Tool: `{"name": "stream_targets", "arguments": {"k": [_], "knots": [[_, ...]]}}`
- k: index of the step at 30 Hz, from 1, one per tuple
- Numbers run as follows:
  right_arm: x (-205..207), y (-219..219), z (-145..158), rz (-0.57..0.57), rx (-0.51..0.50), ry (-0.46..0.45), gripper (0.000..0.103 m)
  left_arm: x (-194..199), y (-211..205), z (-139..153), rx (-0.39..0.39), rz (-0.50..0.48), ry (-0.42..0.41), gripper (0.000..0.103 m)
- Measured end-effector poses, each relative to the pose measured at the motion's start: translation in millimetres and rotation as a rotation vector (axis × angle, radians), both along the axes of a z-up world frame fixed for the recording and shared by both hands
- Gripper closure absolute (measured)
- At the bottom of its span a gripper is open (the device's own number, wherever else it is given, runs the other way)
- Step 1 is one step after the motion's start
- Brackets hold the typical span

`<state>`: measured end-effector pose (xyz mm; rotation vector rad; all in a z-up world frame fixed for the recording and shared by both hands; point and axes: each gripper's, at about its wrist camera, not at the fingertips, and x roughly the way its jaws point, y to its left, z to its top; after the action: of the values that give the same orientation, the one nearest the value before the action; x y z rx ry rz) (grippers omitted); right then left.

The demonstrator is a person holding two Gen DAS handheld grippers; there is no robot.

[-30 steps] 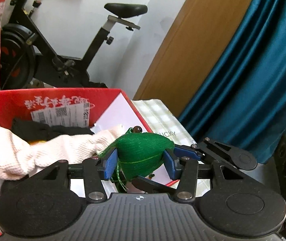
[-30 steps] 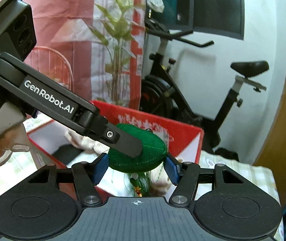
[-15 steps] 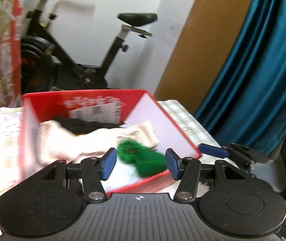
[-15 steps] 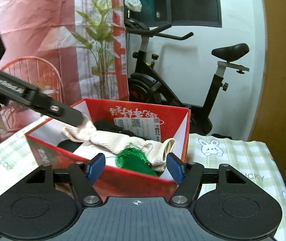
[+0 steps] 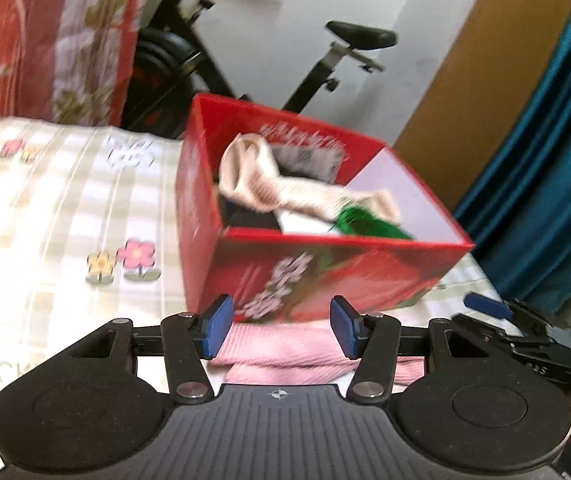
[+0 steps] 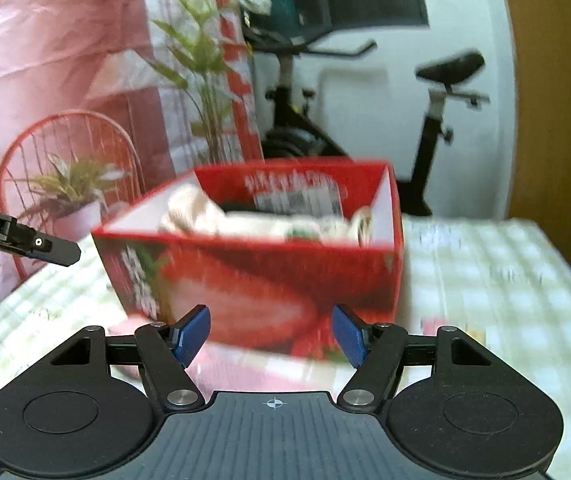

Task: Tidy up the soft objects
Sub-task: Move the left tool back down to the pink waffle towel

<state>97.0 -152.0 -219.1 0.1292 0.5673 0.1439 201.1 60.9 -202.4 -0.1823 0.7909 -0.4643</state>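
- Left gripper (image 5: 281,328) stands open, nothing between its blue pads; the jaws have just been widening.
- Right gripper (image 6: 271,334) is open and empty too, its jaws also just spread.
- The green pouch (image 5: 369,226) lies inside the red box (image 5: 325,276), beyond both grippers, tucked against the cream knit cloth (image 5: 285,188).
- A pink cloth (image 5: 305,360) lies on the checked tablecloth (image 5: 45,220), right under the left gripper's pads, against the box's near wall.
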Motion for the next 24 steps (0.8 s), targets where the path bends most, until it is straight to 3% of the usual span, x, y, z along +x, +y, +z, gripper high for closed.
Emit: {"name": "stream_targets", "arguments": {"k": [4,11,14,17,21,24], "knots": [[-4,-1,-22,-0.049,0.005,0.050,0.040,7,-16,-27,0.093,0.059,-0.005,0.053],[-7,-7,-46,-0.121,-0.031,0.086,0.040,15,-31,-60,0.163,0.136,0.017,0.050],[-7,-10,-55,-0.143,-0.029,0.095,0.041,15,-30,-71,0.139,0.123,0.061,0.050],[-7,-15,-64,-0.155,-0.018,0.114,0.041,5,-36,-73,0.191,0.105,0.042,0.051],[-11,-18,-72,-0.174,-0.002,0.117,0.040,-6,-38,-72,0.199,0.089,0.052,0.069],[-11,-18,-73,-0.174,-0.001,0.111,0.040,-17,-40,-74,0.213,0.076,0.057,0.071]]}}
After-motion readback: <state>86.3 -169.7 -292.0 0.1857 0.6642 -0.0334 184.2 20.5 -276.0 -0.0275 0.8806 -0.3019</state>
